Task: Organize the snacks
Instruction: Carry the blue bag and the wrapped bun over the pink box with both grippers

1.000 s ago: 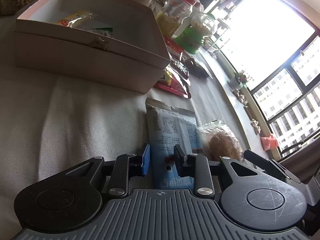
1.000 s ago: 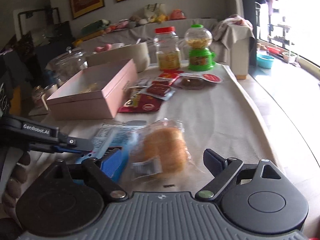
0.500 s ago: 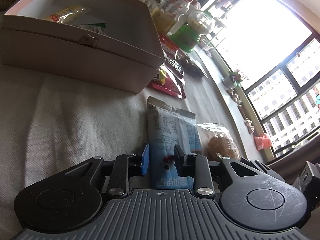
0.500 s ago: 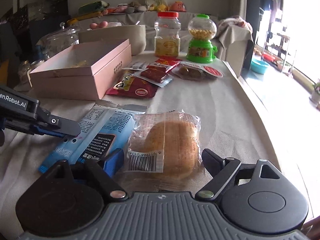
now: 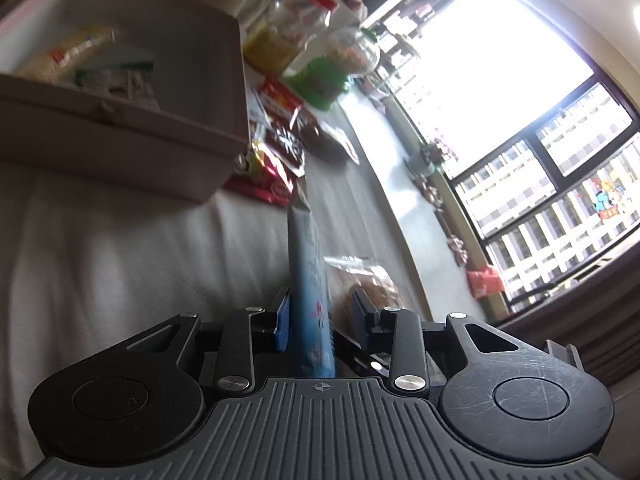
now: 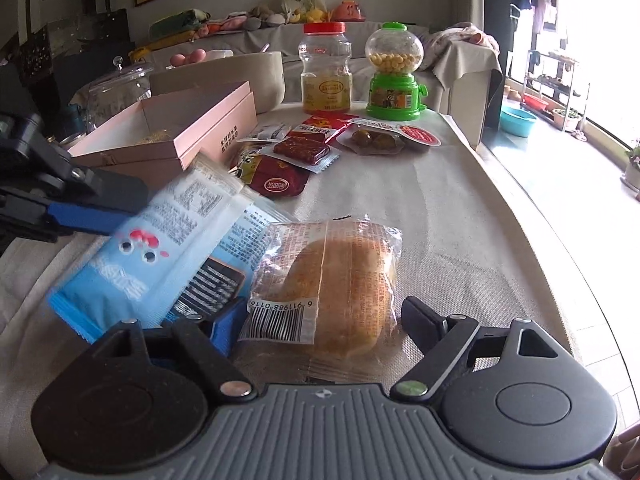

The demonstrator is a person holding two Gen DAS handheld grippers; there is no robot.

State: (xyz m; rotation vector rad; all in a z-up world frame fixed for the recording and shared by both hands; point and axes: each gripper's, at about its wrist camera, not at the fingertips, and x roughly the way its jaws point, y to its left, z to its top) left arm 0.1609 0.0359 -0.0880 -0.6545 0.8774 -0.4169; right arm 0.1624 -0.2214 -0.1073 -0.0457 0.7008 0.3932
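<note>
- Left gripper — jaws partly apart, just been opening, blue snack packet standing on edge between them, against the blue left pad, clear of the right pad.
- Right gripper — jaws wide apart, one each side of the wrapped bun, not pressing on it; jaws just been closing a little.
- Bun flat on the pale tablecloth, just beside the blue packet and touching it.
- Seen only from the right wrist: blue packet tilted up off the cloth, its near end low, left gripper's blue finger over its top edge.
- Farther out: pink box open, red snack packs beside it, then a red-lidded jar and a green candy machine.
- Seen only from the left wrist: snacks lying inside the box, and a bright window.
</note>
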